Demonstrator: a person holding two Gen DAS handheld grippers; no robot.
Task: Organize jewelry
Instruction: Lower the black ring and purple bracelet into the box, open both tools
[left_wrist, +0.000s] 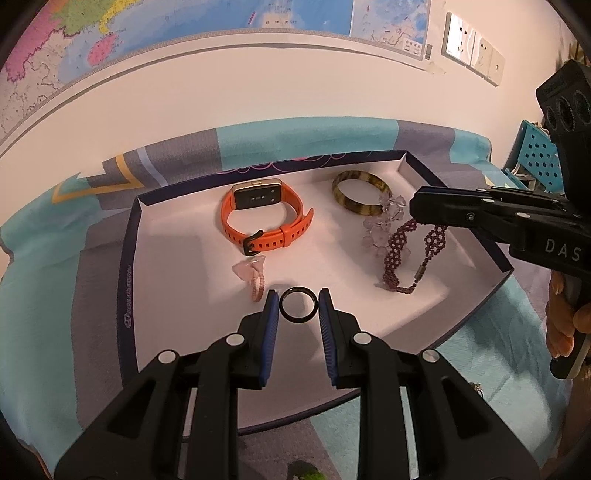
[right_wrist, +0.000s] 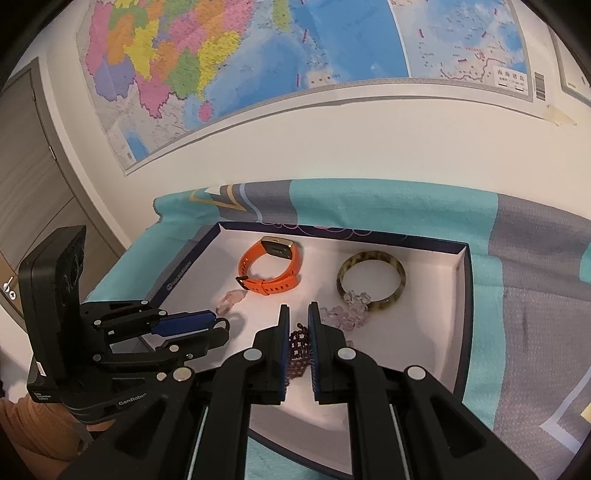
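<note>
My left gripper (left_wrist: 298, 294) is shut on a thin black ring (left_wrist: 295, 320), held upright between its blue pads just above the near part of a white-lined box (left_wrist: 127, 258). From the right wrist view the left gripper (right_wrist: 219, 328) sits low over the box's left side. My right gripper (right_wrist: 298, 307) is shut on a dark purple beaded bracelet (right_wrist: 297, 350). In the left wrist view the right gripper (left_wrist: 415, 206) reaches in from the right, and the purple bracelet (left_wrist: 397, 251) drapes from it onto the box floor.
In the box lie an orange watch (left_wrist: 229, 218), a mottled bangle (left_wrist: 358, 209), a clear crystal bracelet (left_wrist: 376, 225) and a pink ring (left_wrist: 255, 269). A teal and grey cloth (right_wrist: 535, 295) covers the table. The map wall stands close behind. A blue perforated basket (left_wrist: 539, 162) stands at the right.
</note>
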